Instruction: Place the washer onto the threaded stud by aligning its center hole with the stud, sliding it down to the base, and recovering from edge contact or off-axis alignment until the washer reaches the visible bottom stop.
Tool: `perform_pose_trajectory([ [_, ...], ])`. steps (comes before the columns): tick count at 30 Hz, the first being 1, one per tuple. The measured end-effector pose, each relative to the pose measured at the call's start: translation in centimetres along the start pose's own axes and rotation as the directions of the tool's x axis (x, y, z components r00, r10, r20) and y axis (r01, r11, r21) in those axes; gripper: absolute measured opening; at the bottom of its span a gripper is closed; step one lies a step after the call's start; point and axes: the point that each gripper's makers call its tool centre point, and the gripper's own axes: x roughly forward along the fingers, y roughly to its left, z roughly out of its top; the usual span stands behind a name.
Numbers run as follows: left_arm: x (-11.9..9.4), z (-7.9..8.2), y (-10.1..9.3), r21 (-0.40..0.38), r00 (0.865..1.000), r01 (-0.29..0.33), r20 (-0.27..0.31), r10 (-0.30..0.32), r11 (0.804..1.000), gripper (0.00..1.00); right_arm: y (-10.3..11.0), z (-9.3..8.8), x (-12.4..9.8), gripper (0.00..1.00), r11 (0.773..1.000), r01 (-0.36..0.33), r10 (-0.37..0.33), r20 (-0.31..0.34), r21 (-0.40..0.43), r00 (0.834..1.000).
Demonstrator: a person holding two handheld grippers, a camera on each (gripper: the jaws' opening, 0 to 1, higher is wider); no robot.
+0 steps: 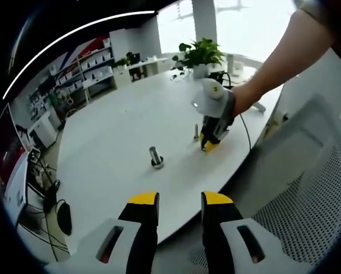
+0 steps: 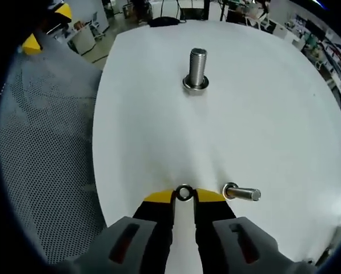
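1 small, stiff, light steel washer (image 2: 184, 193), likely slippery, is pinched by its rim between the right gripper (image 2: 184, 195) tips, while the left gripper (image 1: 180, 201) is held spread, near of the upright threaded stud (image 2: 196, 68).

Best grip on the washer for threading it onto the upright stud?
Pinch the washer by its outer rim from opposite sides, as the right tool does, leaving the center hole clear. It's thin and flat. Bring it down over the upright stud from above.

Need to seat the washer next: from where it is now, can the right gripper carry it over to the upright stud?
Probably yes. The right gripper pinches the washer low over the table, and bare tabletop lies between it and the upright stud. A smaller stud stands beside the fingers, off that line.
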Motion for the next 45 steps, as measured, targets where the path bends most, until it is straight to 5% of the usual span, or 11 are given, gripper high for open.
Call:
perform_pose_trajectory([
  [13,-0.2,0.3,0.1,-0.002,1.000,-0.006,0.016,0.006,1.000,0.26,0.0,0.1,0.2,0.14,0.999,0.036,-0.030,-0.139,0.039,0.990],
  [20,-0.1,0.2,0.1,-0.001,1.000,-0.007,0.013,0.007,1.000,0.26,0.1,-0.2,-0.2,0.14,0.995,0.060,-0.057,-0.038,0.082,0.998],
  [26,-0.2,0.4,0.1,0.001,1.000,-0.005,0.019,0.005,1.000,0.26,-0.5,-1.8,-0.7,0.13,0.991,0.096,-0.091,-0.052,0.091,0.994],
  [32,-0.2,0.3,0.1,-0.002,1.000,-0.007,0.019,0.007,1.000,0.26,-1.8,-1.7,-2.5,0.14,0.970,0.102,-0.108,0.016,0.222,0.994],
  [45,-0.2,0.4,0.0,0.005,1.000,-0.003,0.023,0.003,1.000,0.26,-3.8,-2.5,-4.7,0.14,0.949,0.159,-0.179,0.050,0.271,0.983],
])
